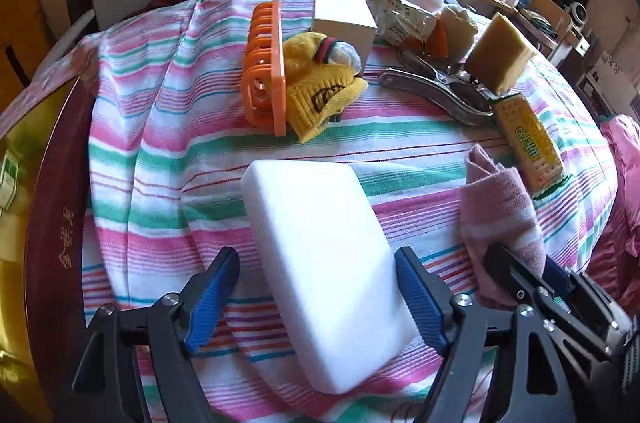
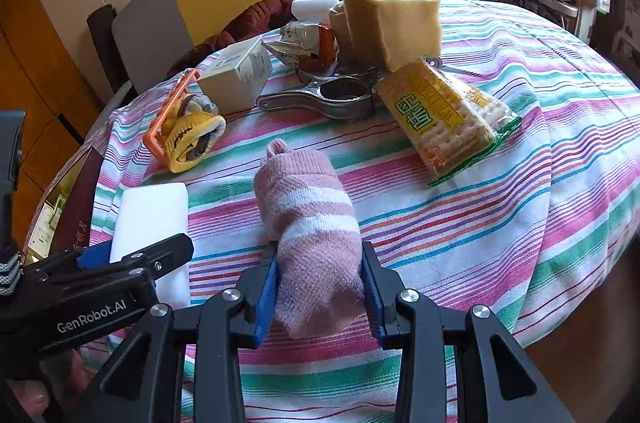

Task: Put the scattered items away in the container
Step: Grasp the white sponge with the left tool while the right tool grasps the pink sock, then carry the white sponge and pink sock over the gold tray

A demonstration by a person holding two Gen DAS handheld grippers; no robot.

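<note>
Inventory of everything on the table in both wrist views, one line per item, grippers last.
white foam block: 1, white, near left, between the left jaws
pink sock: 1, pink with white stripes, near centre
cracker pack: 1, yellow and green, right of the sock
metal clamp: 1, silver, centre
yellow sponge: 1, yellow, far centre
white box: 1, white, far left
orange basket: 1, orange, on its side
yellow sock: 1, yellow, spilling from the basket
striped cloth: 1, multicolour, covering the table
left gripper: 1, black and blue, open
right gripper: 1, black and blue, shut on the sock
</note>
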